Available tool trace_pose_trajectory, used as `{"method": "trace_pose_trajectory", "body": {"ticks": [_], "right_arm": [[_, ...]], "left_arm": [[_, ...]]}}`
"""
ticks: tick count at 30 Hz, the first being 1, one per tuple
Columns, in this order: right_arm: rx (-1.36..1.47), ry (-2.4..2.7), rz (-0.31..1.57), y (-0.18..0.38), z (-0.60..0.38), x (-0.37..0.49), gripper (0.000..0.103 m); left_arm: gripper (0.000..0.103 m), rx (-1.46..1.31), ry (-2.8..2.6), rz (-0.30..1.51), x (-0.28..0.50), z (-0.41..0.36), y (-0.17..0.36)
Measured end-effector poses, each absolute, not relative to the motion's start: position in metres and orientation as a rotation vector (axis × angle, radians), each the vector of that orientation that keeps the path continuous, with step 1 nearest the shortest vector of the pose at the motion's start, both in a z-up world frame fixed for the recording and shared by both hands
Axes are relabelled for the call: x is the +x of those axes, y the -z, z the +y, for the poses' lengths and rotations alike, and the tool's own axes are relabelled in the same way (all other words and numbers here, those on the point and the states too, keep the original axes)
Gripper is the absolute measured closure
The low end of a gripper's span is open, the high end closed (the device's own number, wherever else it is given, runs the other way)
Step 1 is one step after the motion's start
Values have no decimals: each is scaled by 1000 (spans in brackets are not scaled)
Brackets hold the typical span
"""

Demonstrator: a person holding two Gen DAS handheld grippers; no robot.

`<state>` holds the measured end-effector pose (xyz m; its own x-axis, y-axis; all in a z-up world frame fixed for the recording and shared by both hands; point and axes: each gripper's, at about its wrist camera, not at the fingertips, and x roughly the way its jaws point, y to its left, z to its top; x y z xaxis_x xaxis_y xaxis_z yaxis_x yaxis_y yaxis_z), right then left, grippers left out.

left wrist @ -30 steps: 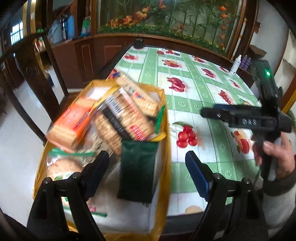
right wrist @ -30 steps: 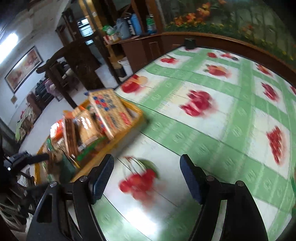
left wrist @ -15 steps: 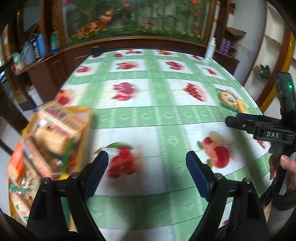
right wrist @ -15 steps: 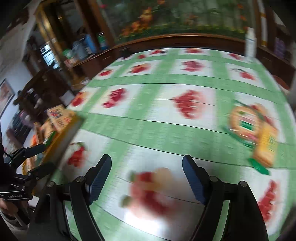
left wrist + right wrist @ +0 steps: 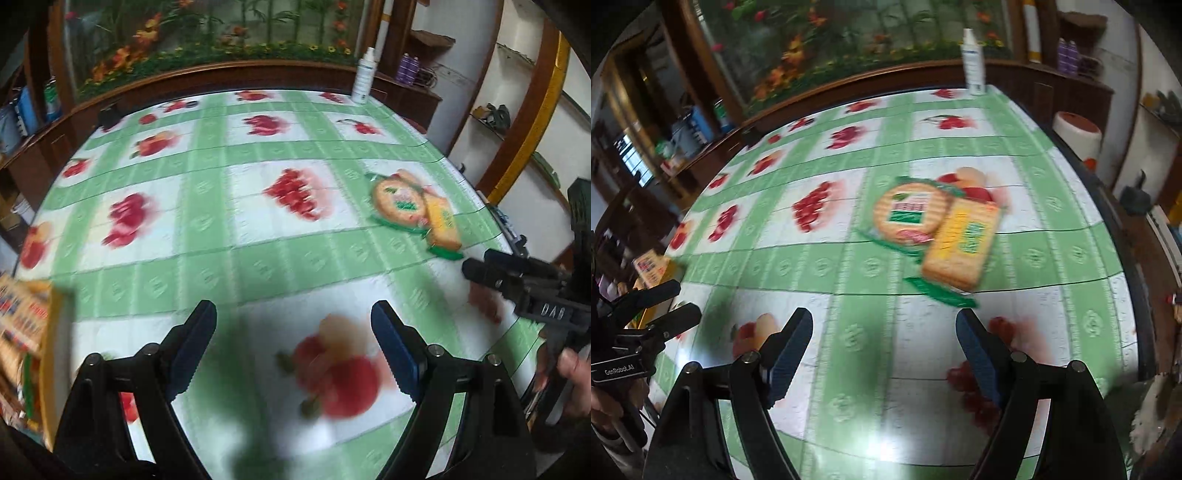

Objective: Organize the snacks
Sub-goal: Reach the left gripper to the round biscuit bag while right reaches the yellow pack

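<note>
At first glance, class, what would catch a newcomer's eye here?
Two biscuit packets lie overlapping on the green, fruit-print tablecloth, right of middle, just ahead of the empty right gripper, whose jaws are opening. The yellow snack tray peeks in at the left edge beside the open left gripper. A white spray bottle stands at the far edge.

A tablecloth [image 5: 820, 266] of green checks and printed red fruit covered the table. A white spray bottle [image 5: 973, 62] stood upright at its far edge, before a dark wooden cabinet [image 5: 229, 75] backed by a mural of orange flowers [image 5: 790, 55]. Purple bottles [image 5: 408, 68] sat on a side shelf.
</note>
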<state>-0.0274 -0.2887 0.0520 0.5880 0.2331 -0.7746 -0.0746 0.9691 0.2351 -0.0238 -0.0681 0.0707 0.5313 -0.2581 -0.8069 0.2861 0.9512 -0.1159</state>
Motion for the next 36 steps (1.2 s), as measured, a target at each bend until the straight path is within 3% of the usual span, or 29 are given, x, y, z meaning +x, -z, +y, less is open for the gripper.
{"method": "trace_pose_trajectory", "body": {"ticks": [11,19,36], "right_arm": [[74,28,943,-50,-305,1,22],[-12,75,1049,-38,-306,58,22],[-39,117,1104,-26,-340,53,22]], "left_arm": [[17,49,360,1014,55,-139,-64],[17,57,356,1027,80,-147,-60],[17,6,469,1107,97,-186,-46]]}}
